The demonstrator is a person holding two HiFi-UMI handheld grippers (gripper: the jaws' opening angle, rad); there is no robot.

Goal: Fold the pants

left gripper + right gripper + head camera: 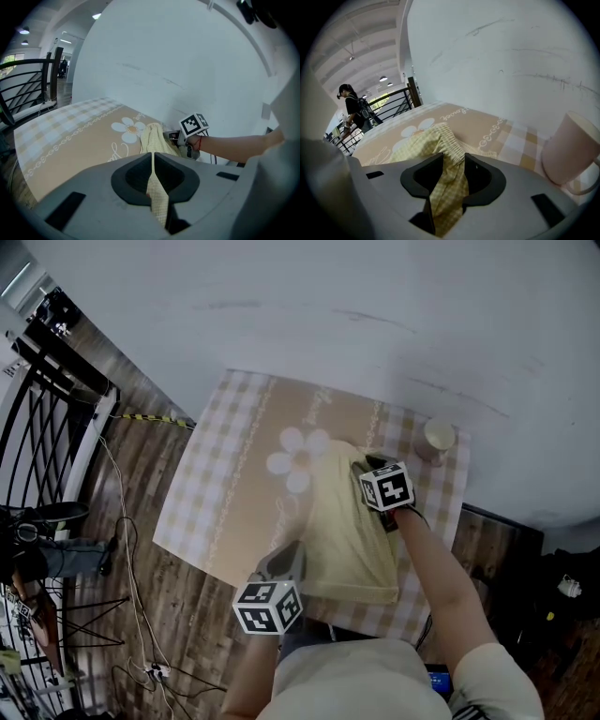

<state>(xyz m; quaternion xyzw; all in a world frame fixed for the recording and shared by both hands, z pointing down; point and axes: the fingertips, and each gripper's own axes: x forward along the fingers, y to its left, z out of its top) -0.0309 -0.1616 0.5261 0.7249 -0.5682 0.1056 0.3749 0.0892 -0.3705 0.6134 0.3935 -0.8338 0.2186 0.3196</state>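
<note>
Pinching pants (pixel 352 531), left tool (pixel 153 164) faces right tool (pixel 452 171), whose parted jaws straddle them.

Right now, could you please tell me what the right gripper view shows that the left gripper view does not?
Only the right gripper view shows a pink mug and a distant bystander. Only the left gripper view shows the right tongs and the forearm behind them. Both show the yellow pants on the daisy tablecloth and the white wall.
</note>
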